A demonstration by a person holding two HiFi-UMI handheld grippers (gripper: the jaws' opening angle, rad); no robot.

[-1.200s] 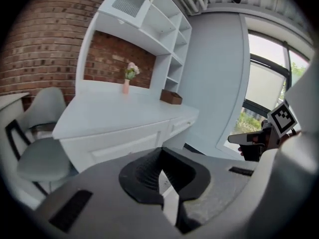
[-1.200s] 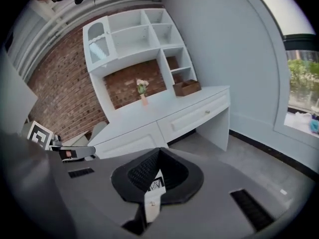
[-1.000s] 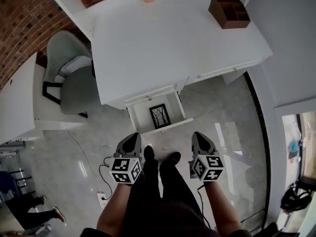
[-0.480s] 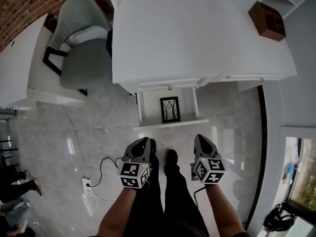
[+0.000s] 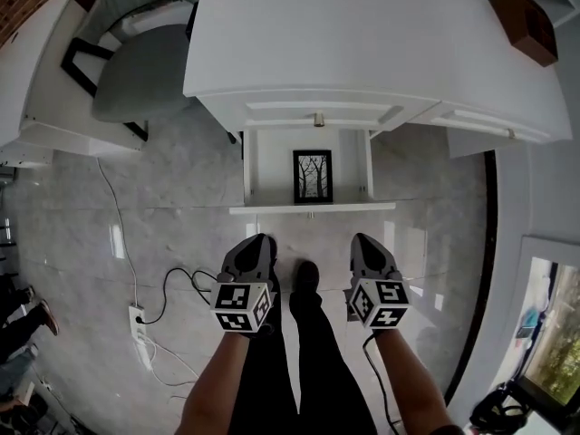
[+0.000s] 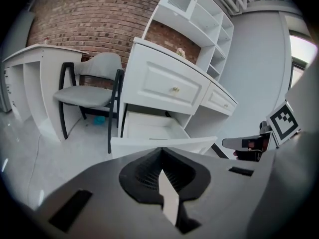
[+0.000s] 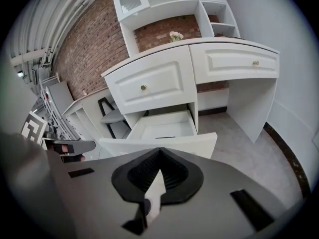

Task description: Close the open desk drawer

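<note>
while both grippers hang low over the person's legs, side by side and apart from everything, neither carries a thing: the left gripper (image 5: pixel 256 241) has its jaws pressed together on nothing, and the right gripper (image 5: pixel 363 240) likewise, tips meeting with no gap. each gripper's own view shows the same, the dark fingers meeting at a point in front of the drawer (image 5: pixel 313 208).

that drawer stands pulled well out from under the white desk (image 5: pixel 362 34), its front panel nearest the grippers yet touching neither. on its floor lies a black-framed picture (image 5: pixel 313 176) of bare trees, lying flat near the middle. above it sits a closed drawer front (image 5: pixel 317 114) with a small brass knob.

a brown box (image 5: pixel 524 9) rests on the desk's far right corner. to the left of the desk stands a grey chair (image 5: pixel 145 71) with a black frame. a white power strip (image 5: pixel 140 329) and its cable lie on the pale glossy floor (image 5: pixel 181 216), left of the left gripper.
</note>
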